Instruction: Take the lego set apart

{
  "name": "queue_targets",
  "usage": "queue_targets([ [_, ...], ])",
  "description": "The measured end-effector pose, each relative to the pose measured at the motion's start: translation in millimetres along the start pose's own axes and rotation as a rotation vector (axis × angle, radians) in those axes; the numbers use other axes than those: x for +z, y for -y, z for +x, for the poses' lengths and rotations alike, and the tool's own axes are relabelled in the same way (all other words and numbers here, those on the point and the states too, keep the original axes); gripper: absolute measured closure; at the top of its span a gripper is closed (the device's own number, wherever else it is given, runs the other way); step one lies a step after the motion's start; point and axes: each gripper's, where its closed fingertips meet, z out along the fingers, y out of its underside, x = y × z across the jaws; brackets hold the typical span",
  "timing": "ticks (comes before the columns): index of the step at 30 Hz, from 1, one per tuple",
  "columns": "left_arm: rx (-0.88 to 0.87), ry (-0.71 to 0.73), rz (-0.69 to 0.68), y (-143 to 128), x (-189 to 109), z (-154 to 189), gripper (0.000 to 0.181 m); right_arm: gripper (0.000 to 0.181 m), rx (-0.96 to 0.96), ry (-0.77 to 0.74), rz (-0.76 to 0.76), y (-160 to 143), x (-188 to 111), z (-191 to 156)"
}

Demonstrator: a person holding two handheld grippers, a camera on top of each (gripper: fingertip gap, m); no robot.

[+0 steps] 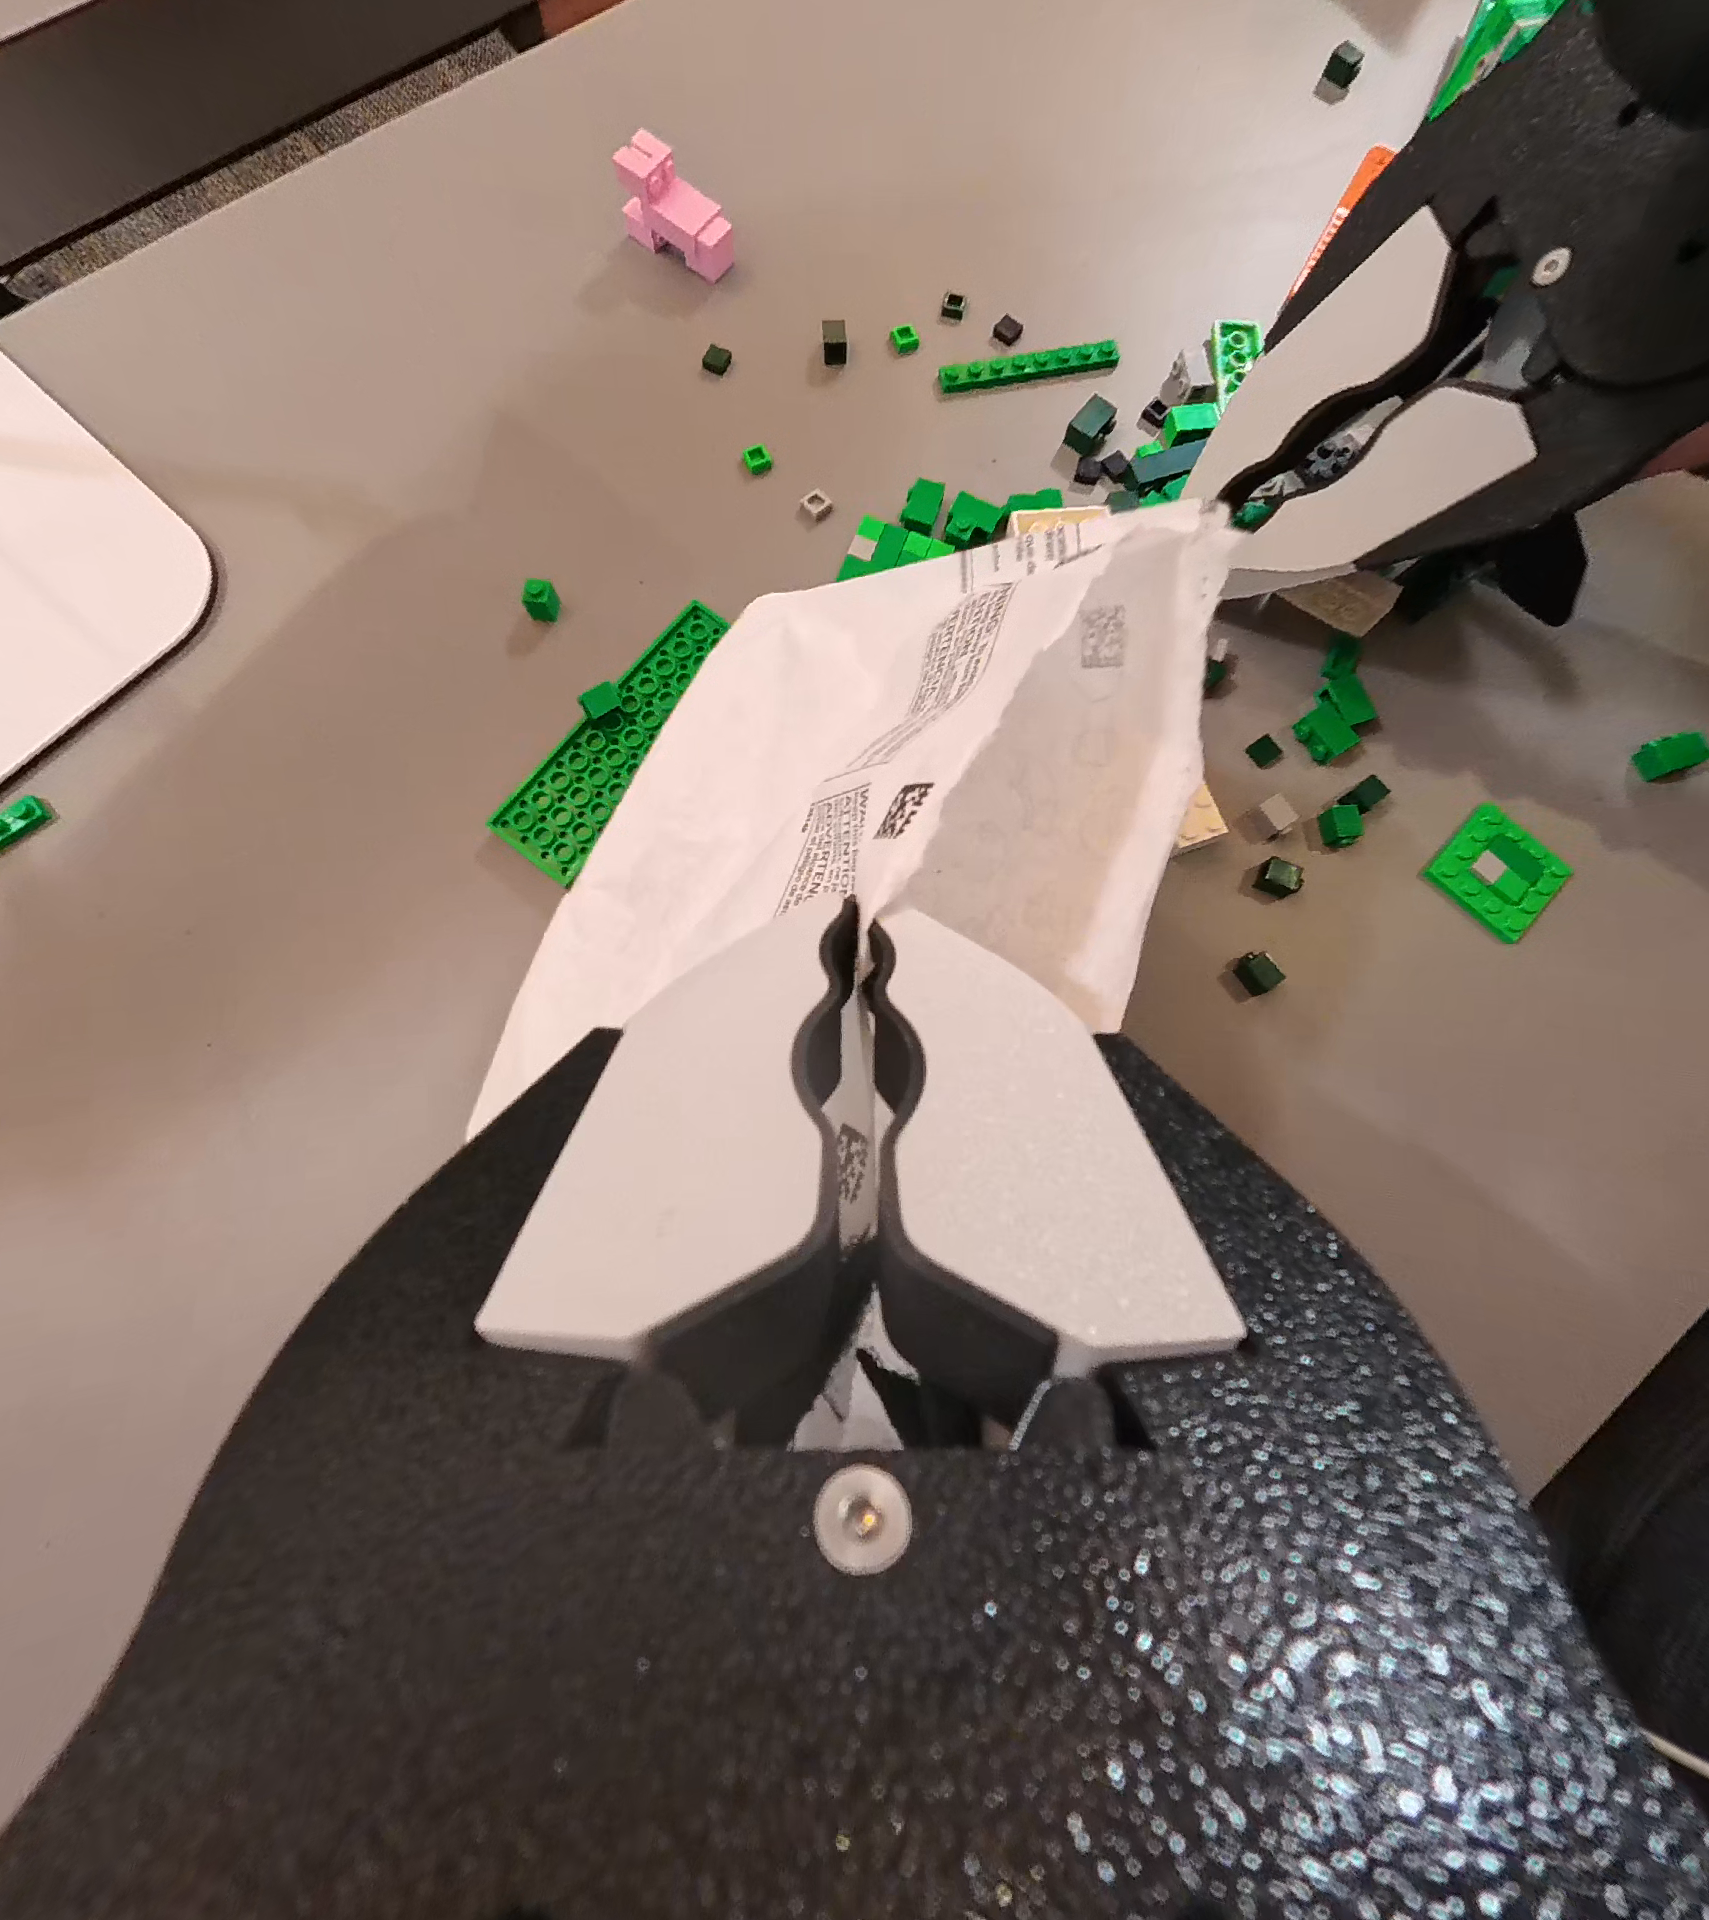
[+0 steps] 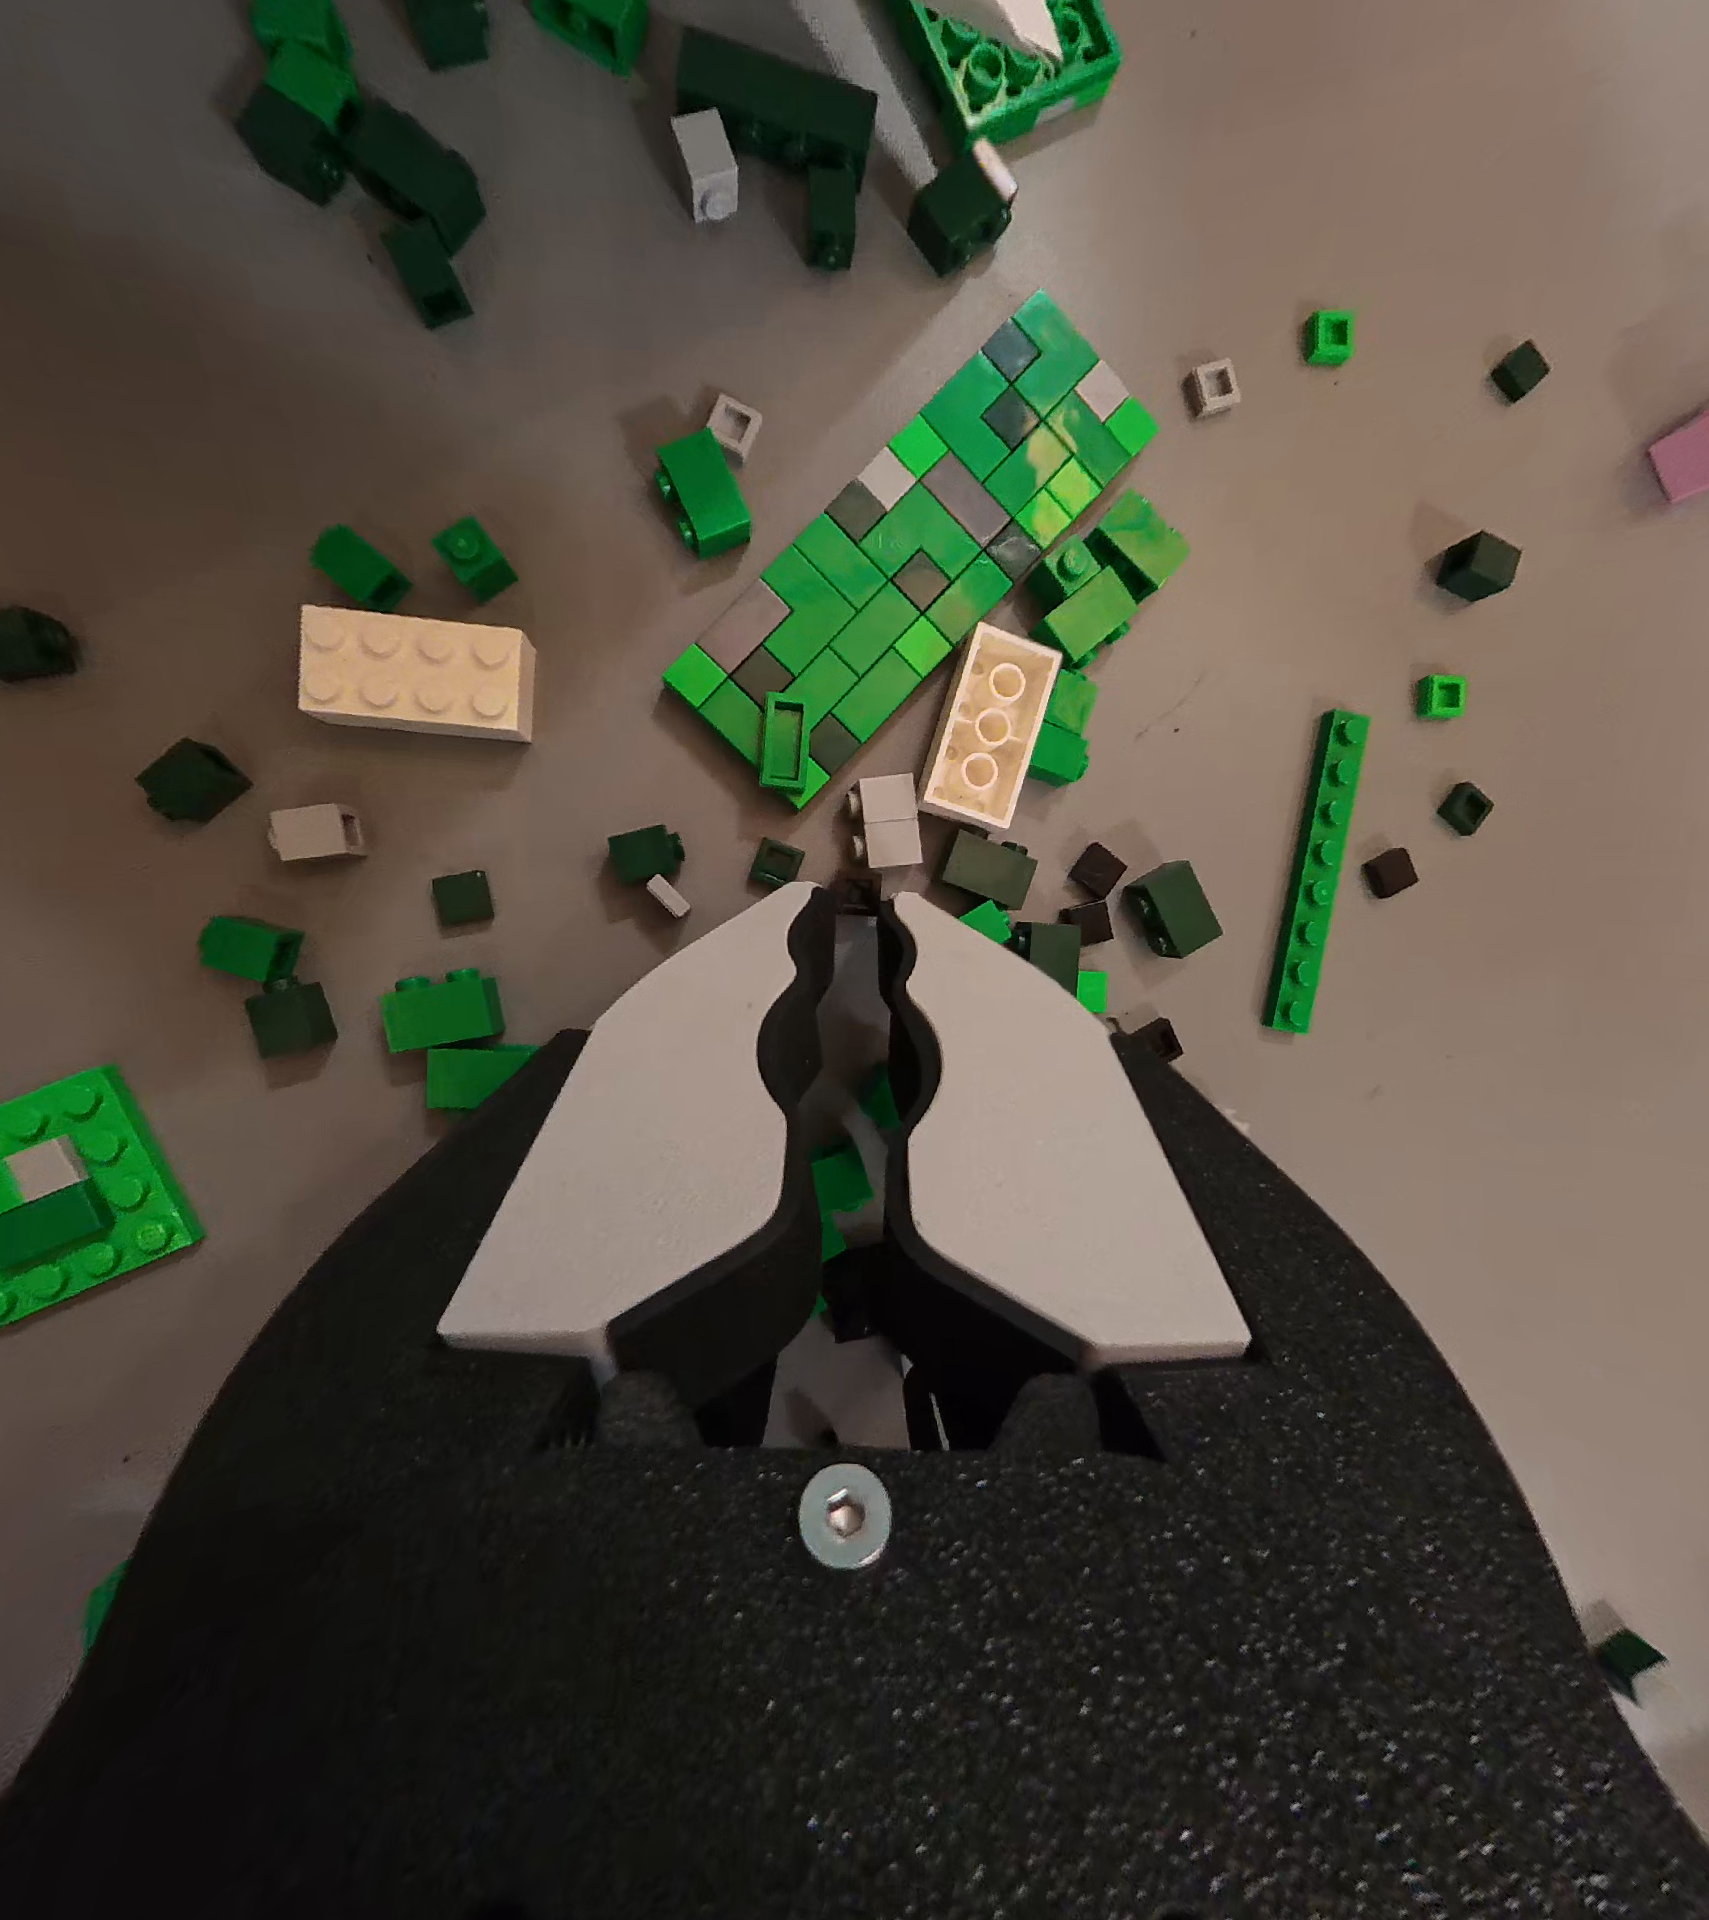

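My left gripper is shut on the torn edge of a white printed paper bag and holds it up over the grey table. My right gripper hovers by the bag's far corner, above a heap of loose green, dark green and grey bricks. In the right wrist view its jaws stand a brick's width apart, with a small dark piece between the tips of the gripper. A green tiled panel still in one piece lies just beyond them.
A pink brick pig stands far left. An upturned green baseplate lies partly under the bag. A square green plate, a long green strip and two white bricks lie among scattered pieces. A white board sits at the left edge. There is about 20 cm between the tips of the two grippers. The square green plate lies some 12 cm from my right tips, 20 cm from my left tips. My left wrist view looks at it from another angle.
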Motion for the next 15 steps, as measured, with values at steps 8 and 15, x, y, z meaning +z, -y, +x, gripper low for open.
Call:
queue_targets([
  [8, -0.004, -0.001, 0.007, 1.5, 0.2, 0.7, 0.181, 0.174, -0.122, -0.009, 0.367, 79.1, -48.3, -30.7],
  [15, 0.006, -0.002, -0.002, 1.3, 3.0, 3.4, 0.181, 0.174, -0.329, -0.089, 0.465, 162.6, -52.3, -78.4],
])
